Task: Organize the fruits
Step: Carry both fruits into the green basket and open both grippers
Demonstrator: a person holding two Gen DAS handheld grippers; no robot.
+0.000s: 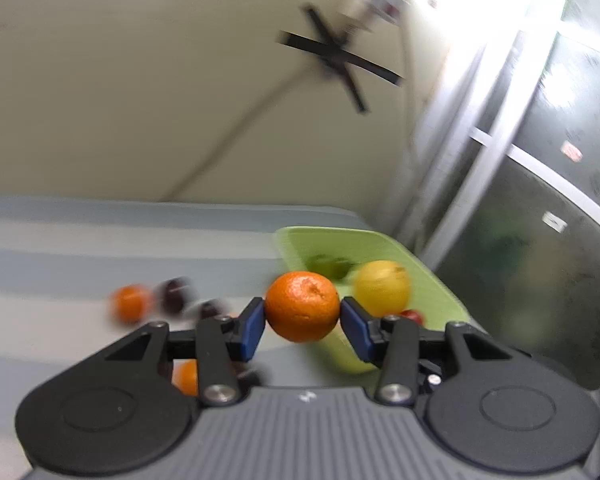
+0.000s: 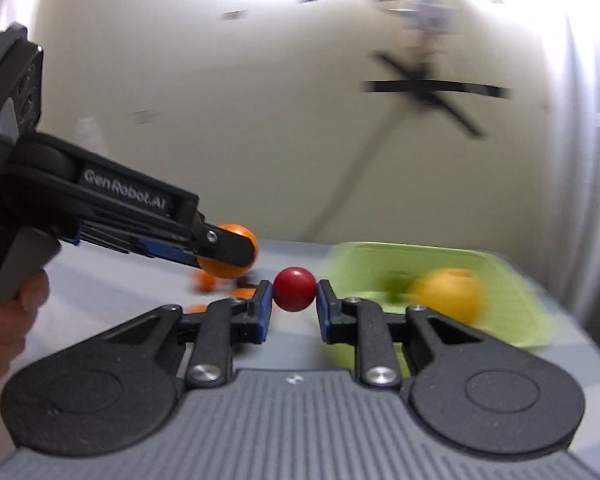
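Mandarin [image 1: 302, 306] is sitting clenched between the left gripper's [image 1: 302, 320] blue pads at the frame's centre, while the right gripper [image 2: 294, 300] is pinching a small red fruit [image 2: 294, 289]. Right of each, the green tray [image 1: 440, 292] is already holding a yellow fruit [image 1: 382, 288]. Both loads are best carried over the tray's rim and lowered before releasing, so neither rolls. More fruit [image 1: 130, 303] is waiting lower left.

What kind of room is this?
Probably a plain indoor workroom, not a kitchen. There's a table with a green tray of fruit, a bare pale wall, and a stand with black legs behind.
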